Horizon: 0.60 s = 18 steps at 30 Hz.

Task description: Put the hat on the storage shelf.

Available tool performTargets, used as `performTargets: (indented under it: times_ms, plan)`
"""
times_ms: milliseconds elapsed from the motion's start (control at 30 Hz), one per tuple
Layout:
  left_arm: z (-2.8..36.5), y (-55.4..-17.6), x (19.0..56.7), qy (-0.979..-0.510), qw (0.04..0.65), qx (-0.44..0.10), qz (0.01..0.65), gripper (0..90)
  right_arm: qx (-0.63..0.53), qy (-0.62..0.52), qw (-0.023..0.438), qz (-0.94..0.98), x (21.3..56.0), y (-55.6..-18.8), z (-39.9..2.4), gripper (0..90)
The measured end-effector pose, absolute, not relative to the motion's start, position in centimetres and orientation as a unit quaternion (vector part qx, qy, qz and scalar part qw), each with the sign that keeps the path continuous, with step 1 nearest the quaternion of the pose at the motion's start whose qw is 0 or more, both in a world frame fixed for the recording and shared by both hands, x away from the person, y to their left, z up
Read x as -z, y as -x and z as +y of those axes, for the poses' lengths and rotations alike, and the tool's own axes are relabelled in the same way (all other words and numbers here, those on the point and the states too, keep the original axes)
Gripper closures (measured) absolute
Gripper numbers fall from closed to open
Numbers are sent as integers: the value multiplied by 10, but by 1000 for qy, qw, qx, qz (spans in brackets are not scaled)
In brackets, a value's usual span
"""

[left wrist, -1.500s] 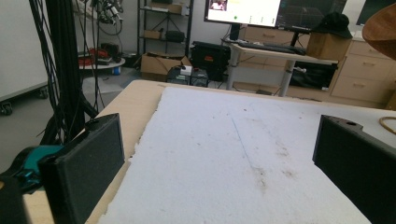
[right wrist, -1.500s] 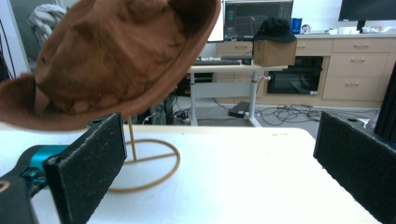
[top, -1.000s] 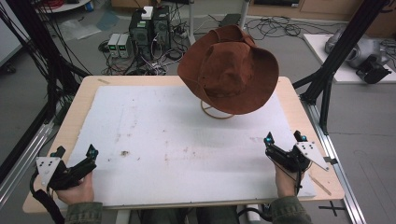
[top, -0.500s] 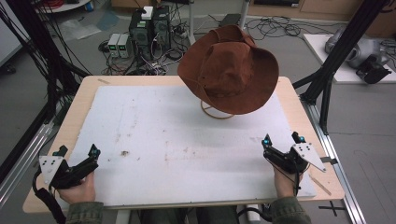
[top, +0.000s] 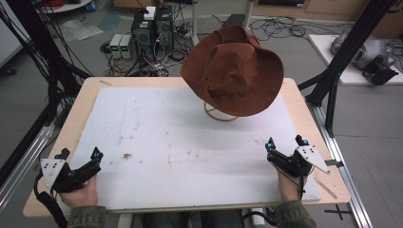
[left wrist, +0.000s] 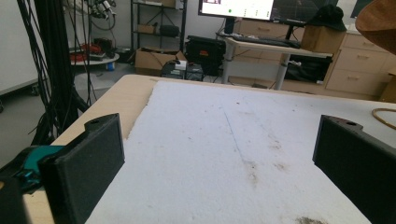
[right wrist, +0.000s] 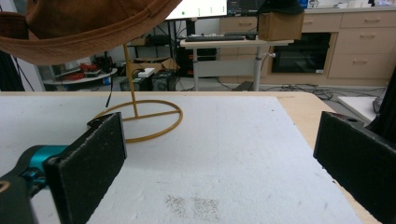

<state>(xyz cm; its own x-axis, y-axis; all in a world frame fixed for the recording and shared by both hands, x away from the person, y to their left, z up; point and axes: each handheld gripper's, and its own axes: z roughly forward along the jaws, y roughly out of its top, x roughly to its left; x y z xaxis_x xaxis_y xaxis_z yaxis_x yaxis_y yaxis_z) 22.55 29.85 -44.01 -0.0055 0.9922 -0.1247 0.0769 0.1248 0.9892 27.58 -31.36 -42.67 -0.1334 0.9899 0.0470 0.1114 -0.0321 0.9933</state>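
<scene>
1. Brown suede hat (top: 235,76) sits tilted on top of a thin yellow wire stand (top: 219,114), toward 1 o'clock on the desk (top: 71,109) in the high view; the brim hangs over the stand's ring base

2. White foam-like mat (top: 180,142) covers most of the light wooden desk, with small dark smudges and a bit of debris (top: 127,155) left of its middle

3. The left gripper (top: 80,156) is at about 8 o'clock, at the mat's near left corner, held in the person's left hand (top: 78,192); its 2 black jaws are spread wide with nothing between them, and in the left gripper view only mat shows in the gap

4. The right gripper (top: 284,143) is at about 4 o'clock near the mat's right edge, held in the right hand (top: 289,185); its jaws are also spread wide apart and hold nothing

5. In the right gripper view the stand's ring base (right wrist: 140,119) lies on the mat ahead of the jaws and to the left, apart from them, with its upright rod rising to the hat's brim (right wrist: 84,28) at 11 o'clock

6. Both grippers are well apart from the hat and from each other

7. Beyond the desk at 12 o'clock, computer boxes (top: 152,28) and cables lie on the floor
</scene>
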Motion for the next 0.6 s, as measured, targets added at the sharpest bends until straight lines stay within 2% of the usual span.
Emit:
performTargets:
  times_ms: [600]
  plan:
    - [300, -226, 440, -486, 513, -444, 551, 24, -512, -503, 417, 558, 431, -277, -312, 17]
